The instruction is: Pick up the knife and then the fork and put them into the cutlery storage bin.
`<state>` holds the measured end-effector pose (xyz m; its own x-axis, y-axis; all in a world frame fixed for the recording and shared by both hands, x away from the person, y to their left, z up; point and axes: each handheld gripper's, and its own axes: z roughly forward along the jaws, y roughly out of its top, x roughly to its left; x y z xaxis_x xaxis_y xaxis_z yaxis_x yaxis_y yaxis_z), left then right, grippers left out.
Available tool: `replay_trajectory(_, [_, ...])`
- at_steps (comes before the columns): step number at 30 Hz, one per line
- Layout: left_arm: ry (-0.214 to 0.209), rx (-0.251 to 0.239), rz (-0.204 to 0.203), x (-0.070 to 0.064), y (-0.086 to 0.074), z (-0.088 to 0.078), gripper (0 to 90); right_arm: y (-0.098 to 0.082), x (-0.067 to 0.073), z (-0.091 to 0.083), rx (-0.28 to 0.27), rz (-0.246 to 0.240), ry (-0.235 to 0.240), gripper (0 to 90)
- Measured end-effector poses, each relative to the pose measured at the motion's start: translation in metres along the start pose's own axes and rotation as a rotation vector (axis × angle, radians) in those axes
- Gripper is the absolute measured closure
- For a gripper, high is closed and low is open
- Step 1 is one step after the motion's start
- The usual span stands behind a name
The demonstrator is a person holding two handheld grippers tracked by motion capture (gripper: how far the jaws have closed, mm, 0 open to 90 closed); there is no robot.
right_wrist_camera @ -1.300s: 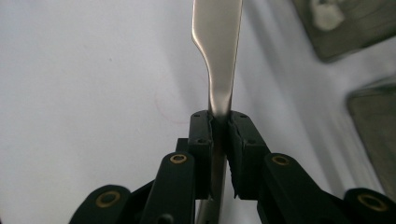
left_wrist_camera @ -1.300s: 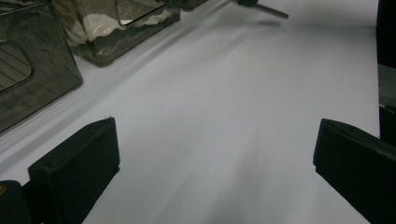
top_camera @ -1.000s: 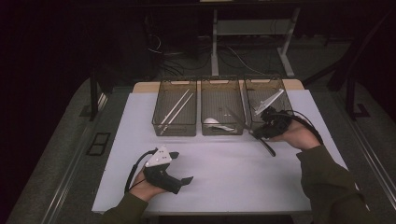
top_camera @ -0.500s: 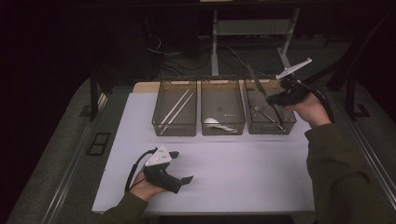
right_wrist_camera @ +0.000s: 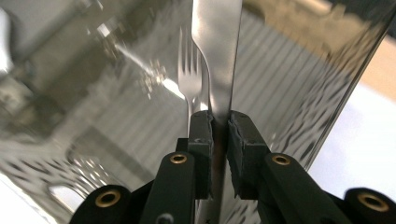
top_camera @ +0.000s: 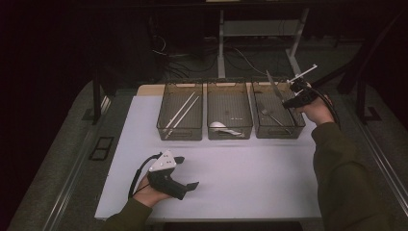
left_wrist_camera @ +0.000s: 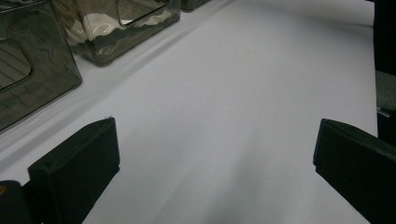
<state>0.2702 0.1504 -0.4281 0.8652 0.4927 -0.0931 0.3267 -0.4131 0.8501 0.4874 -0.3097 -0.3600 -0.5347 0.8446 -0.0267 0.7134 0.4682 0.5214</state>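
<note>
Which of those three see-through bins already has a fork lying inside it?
The right-hand bin, below the knife held in the right gripper. The left bin holds chopsticks, the middle bin a spoon.

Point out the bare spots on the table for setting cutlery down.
Free: the white table sheet between the three smoky plastic bins and the left gripper. Crowded: the right-hand bin, holding a metal fork.

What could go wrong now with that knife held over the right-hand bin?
The right gripper pinches the knife across its thin, shiny blade, so it might pivot or slip out early. The knife stands tilted above the right bin, where a fork already lies; dropped from there it could hit the fork or the rim and bounce onto the table.
</note>
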Motion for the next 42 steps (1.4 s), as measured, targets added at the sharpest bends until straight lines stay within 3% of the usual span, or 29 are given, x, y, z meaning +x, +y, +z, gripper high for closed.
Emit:
replay_trajectory(6, [0.002, 0.000, -0.001, -0.001, 0.000, 0.000, 0.0, -0.016, -0.002, 0.019, 0.063, 0.012, 0.035, 78.6])
replay_trajectory(10, [0.003, 0.003, 0.002, 0.000, 0.000, 0.000, 0.0, -0.021, -0.004, 0.017, 0.002, 0.046, 0.066, 68.4])
replay_trajectory(16, [0.002, 0.004, 0.000, 0.000, 0.000, 0.000, 0.0, -0.026, 0.004, 0.000, -0.108, 0.030, 0.126, 54.2])
replay_trajectory(20, [0.004, 0.002, 0.000, 0.000, 0.000, 0.000, 0.0, -0.033, 0.016, -0.014, -0.195, 0.040, 0.172, 46.7])
replay_trajectory(25, [0.005, 0.003, 0.000, 0.000, 0.000, -0.001, 0.0, -0.046, 0.036, -0.026, -0.255, 0.017, 0.170, 39.3])
replay_trajectory(30, [0.005, 0.005, -0.001, 0.001, -0.001, -0.001, 0.0, -0.069, 0.061, -0.033, -0.315, -0.003, 0.138, 34.2])
replay_trajectory(38, [0.006, 0.011, -0.002, 0.001, -0.001, -0.001, 0.0, -0.108, 0.088, -0.036, -0.363, 0.007, 0.167, 26.7])
replay_trajectory(42, [0.005, 0.012, -0.001, 0.001, -0.001, -0.001, 0.0, -0.127, 0.096, -0.034, -0.380, 0.021, 0.149, 25.4])
